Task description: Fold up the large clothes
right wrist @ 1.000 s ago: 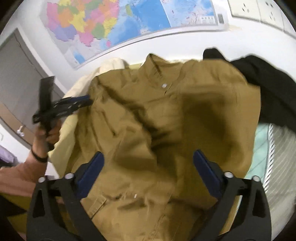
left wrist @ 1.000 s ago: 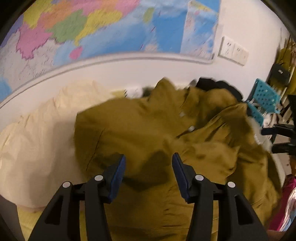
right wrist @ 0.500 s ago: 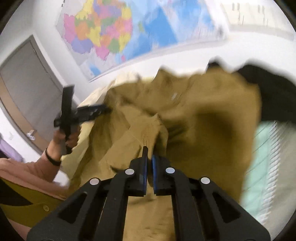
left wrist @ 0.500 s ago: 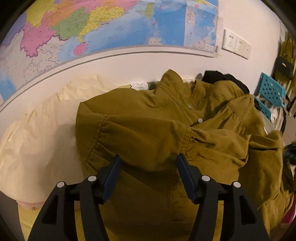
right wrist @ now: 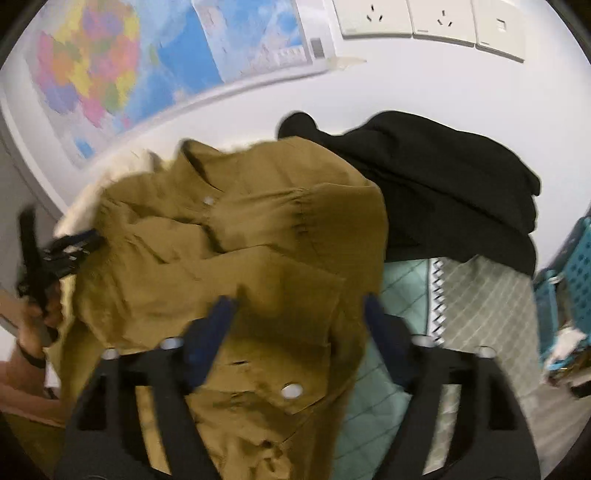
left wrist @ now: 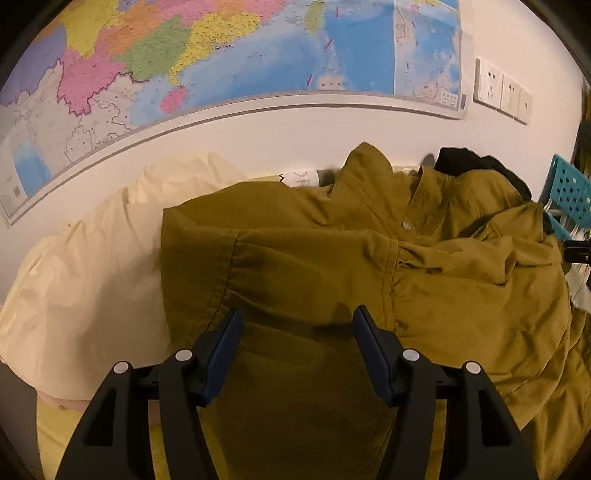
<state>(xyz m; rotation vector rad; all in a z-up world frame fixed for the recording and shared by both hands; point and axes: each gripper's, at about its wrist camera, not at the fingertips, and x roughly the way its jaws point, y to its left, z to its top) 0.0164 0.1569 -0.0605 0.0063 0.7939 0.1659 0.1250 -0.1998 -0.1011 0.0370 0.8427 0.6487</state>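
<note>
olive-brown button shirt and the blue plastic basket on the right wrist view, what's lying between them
In the right wrist view, a pale green and grey quilted cover lies between the olive-brown button shirt and the blue plastic basket; farther back a black garment.

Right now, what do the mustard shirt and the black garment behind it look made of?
Mustard shirt: probably woven cotton, matte; crisp creases, stitched seams, pale snap-like buttons. Black garment: seemingly a thicker, soft knit or fleece, matte; rounded folds, no sheen. Weave too blurred to confirm.

A colourful wall map (left wrist: 229,55) and white sockets (right wrist: 432,18) on a white wall (left wrist: 295,136).
</note>
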